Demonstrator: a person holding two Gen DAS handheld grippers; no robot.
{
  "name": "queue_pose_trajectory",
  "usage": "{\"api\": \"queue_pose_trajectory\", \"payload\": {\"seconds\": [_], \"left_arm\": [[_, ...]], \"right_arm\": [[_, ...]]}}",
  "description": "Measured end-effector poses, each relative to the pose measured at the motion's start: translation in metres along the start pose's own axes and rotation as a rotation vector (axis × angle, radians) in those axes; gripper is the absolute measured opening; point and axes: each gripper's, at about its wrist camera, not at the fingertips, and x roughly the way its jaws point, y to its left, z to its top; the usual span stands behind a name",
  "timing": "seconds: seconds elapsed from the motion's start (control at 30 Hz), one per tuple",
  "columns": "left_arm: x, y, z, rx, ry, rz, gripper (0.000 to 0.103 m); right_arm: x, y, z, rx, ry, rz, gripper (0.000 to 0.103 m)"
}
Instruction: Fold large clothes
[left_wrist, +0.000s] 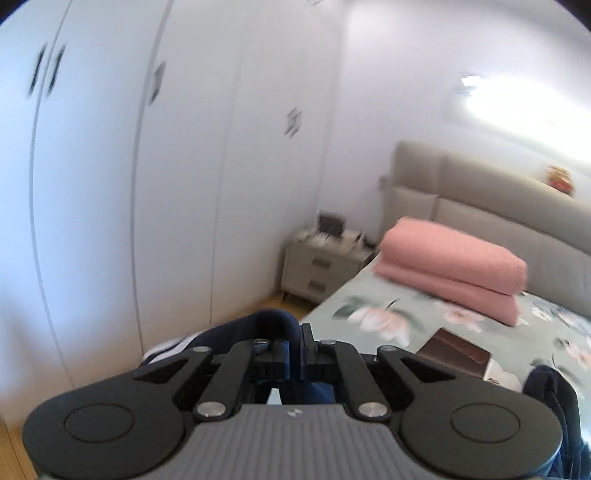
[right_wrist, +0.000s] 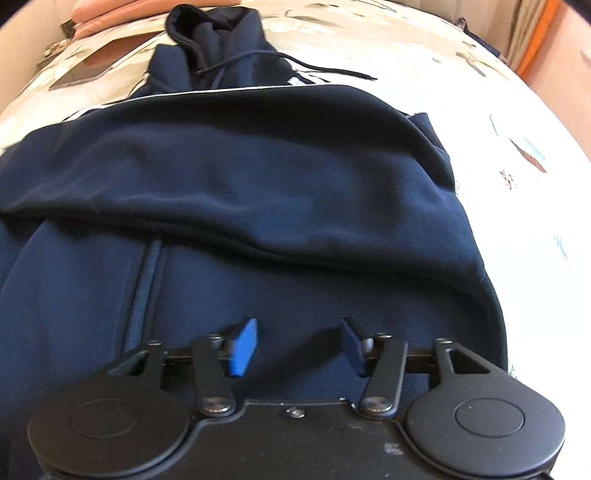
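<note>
A navy hoodie lies on the floral bedspread, its hood and drawstring at the far end and one side folded across the body. My right gripper is open and empty, low over the hoodie's near part. My left gripper is shut on a fold of the navy hoodie, held up off the bed; white stripes of the garment show below it at the left. More navy cloth hangs at the right edge of the left wrist view.
A folded pink quilt lies by the beige headboard. A brown flat box sits on the bedspread; it also shows in the right wrist view. White wardrobe doors and a nightstand stand left of the bed.
</note>
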Motion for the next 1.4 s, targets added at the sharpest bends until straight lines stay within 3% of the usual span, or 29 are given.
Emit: {"api": "queue_pose_trajectory", "payload": {"seconds": [0.13, 0.27, 0.33, 0.37, 0.43, 0.5, 0.53, 0.63, 0.67, 0.8, 0.87, 0.93, 1.07, 1.2, 1.4], "left_arm": [[-0.025, -0.078, 0.007, 0.165, -0.111, -0.151, 0.006], [-0.061, -0.192, -0.025, 0.418, -0.21, -0.371, 0.006], [-0.087, -0.243, -0.062, 0.478, -0.175, -0.572, 0.012], [-0.096, -0.264, -0.086, 0.517, -0.115, -0.668, 0.014], [-0.101, -0.299, -0.147, 0.684, 0.064, -0.78, 0.038], [-0.102, -0.31, -0.203, 0.836, 0.175, -0.742, 0.038], [-0.1, -0.306, -0.218, 0.854, 0.224, -0.717, 0.038], [-0.089, -0.274, -0.222, 0.74, 0.389, -0.708, 0.038], [-0.086, -0.258, -0.219, 0.71, 0.407, -0.696, 0.038], [-0.066, -0.227, -0.192, 0.659, 0.376, -0.55, 0.039], [-0.061, -0.215, -0.17, 0.614, 0.351, -0.501, 0.04], [-0.049, -0.211, -0.15, 0.545, 0.348, -0.477, 0.047], [-0.026, -0.214, -0.133, 0.477, 0.371, -0.502, 0.048], [-0.012, -0.231, -0.142, 0.516, 0.354, -0.511, 0.048], [0.012, -0.241, -0.155, 0.452, 0.419, -0.524, 0.048]], "right_arm": [[-0.009, -0.008, -0.002, 0.022, 0.001, 0.032, 0.063], [-0.025, -0.019, -0.007, 0.043, -0.013, 0.037, 0.063], [-0.032, -0.029, -0.009, 0.058, -0.018, 0.026, 0.064], [-0.034, -0.035, -0.009, 0.069, -0.017, 0.018, 0.064], [-0.036, -0.047, -0.01, 0.094, -0.012, 0.003, 0.064], [-0.036, -0.059, -0.011, 0.114, -0.003, -0.018, 0.064], [-0.035, -0.066, -0.011, 0.123, -0.002, -0.021, 0.064], [-0.033, -0.079, -0.012, 0.121, -0.004, 0.013, 0.064], [-0.033, -0.082, -0.01, 0.123, -0.012, 0.033, 0.064], [-0.04, -0.081, 0.011, 0.125, -0.106, 0.113, 0.064], [-0.041, -0.076, 0.029, 0.103, -0.163, 0.111, 0.069], [-0.035, -0.073, 0.048, 0.07, -0.205, 0.087, 0.07], [-0.02, -0.075, 0.072, 0.044, -0.198, 0.105, 0.07], [-0.005, -0.086, 0.087, 0.073, -0.211, 0.155, 0.073], [0.027, -0.082, 0.116, 0.101, -0.207, 0.182, 0.074]]}}
